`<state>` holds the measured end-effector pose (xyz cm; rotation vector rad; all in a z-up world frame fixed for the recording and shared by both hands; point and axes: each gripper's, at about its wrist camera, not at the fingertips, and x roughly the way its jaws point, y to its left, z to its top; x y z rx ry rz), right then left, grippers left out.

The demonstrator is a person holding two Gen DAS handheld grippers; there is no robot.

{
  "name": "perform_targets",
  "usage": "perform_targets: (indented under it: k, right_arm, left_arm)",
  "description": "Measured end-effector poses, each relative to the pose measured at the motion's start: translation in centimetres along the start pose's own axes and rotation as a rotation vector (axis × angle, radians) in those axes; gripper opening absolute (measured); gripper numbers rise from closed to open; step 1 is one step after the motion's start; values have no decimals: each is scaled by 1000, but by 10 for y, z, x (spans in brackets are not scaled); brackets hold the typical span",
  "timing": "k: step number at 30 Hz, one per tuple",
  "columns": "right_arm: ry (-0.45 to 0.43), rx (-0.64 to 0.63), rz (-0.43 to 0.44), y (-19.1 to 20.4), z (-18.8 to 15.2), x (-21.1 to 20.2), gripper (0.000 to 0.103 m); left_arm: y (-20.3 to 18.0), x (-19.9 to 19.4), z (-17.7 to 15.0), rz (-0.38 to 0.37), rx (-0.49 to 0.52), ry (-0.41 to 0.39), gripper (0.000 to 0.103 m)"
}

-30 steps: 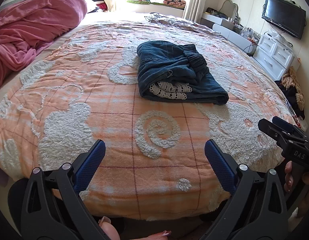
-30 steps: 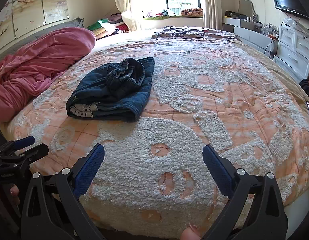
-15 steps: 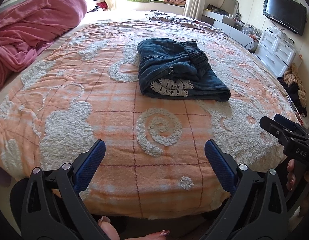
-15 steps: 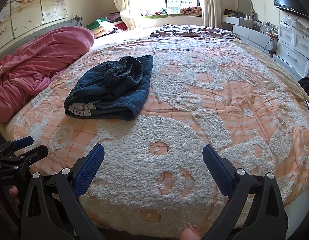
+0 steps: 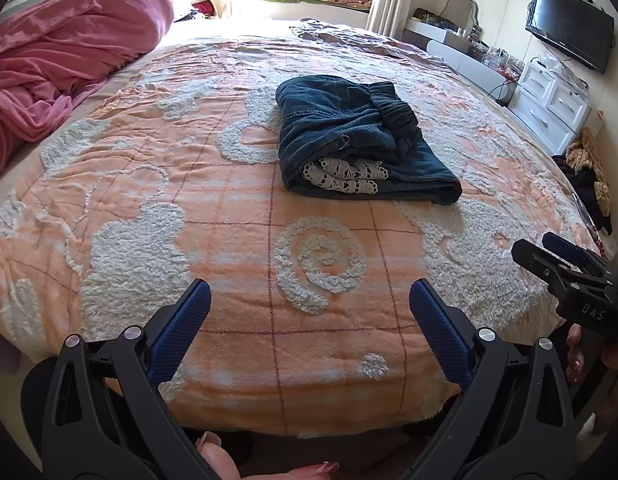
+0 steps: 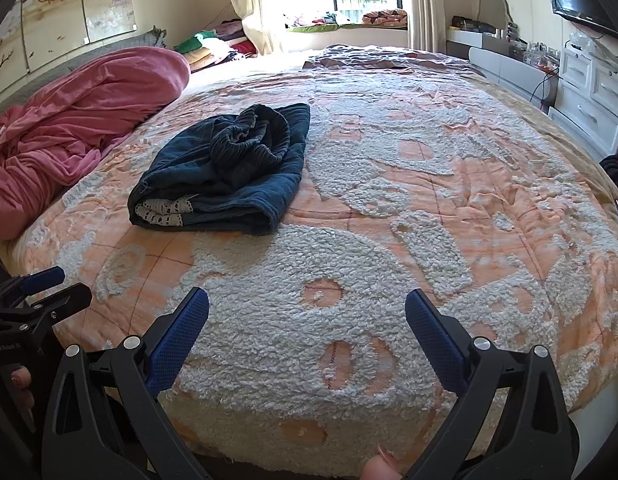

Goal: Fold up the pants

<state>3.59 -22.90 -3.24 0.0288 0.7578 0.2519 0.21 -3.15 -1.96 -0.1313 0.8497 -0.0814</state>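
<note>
In the left wrist view, the left gripper (image 5: 309, 308) is held low at the near edge of the bed, its two blue bumpy pads (image 5: 177, 332) spread wide with nothing between them. The dark blue pants (image 5: 361, 140) are seen folded into a thick, soft bundle in the middle of the bed, well apart from the gripper. A strip of white lace (image 5: 341, 174) is tucked into the front of the bundle, and a ribbed waistband is bunched on top. The bed is covered by an orange blanket (image 5: 229, 216) with fuzzy white swirls and thin red lines. A pink quilt (image 5: 57, 68) is heaped at the left.

In the right wrist view, the right gripper (image 6: 307, 318) is also held released over the near edge of the fluffy blanket, gripping nothing. The pants (image 6: 229, 176) are found farther up and to the left, lying flat on the blanket. White drawers (image 6: 593, 96) are seen at the right wall.
</note>
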Motion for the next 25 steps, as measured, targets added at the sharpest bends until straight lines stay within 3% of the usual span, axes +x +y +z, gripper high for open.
perform_targets:
  k: [10,15,18,20,25]
  right_arm:
    - [21,17,-4,-9,4,13,98]
    - [4,72,-50,-44,19,17,98]
    - [-1,161,-102,-93,37,19,98]
    - [-19,208,-179,-131,51,18,98]
    - [12,290,-409,-244,96,36,98]
  left_arm:
    - [21,3,10,33,-56,-4,93]
    - [50,-6,39,57,-100,-99,93]
    - [86,-1,73,78,-145,-115,93]
    - [122,18,100,165,-166,-91,93]
    - [229,95,155,324,-264,65,93]
